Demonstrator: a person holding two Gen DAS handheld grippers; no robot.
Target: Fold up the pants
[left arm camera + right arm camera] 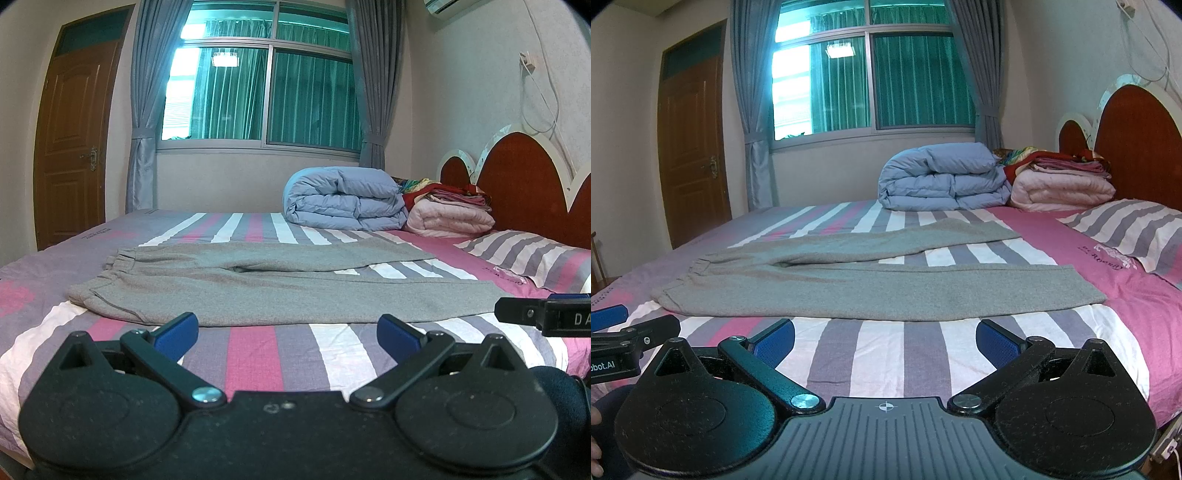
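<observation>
Pants flat on bed, both grippers empty.
Bed (258, 354) filled the lower frame; grey pants (258, 291) lay spread mid-frame, waistband left. Left gripper (288, 332) and right gripper (886, 338) hovered bottom centre, jaws wide apart, holding nothing.

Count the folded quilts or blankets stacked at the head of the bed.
3 clearly: a blue quilt, a pink quilt beside it, and red patterned bedding on top; more may be hidden behind.
</observation>
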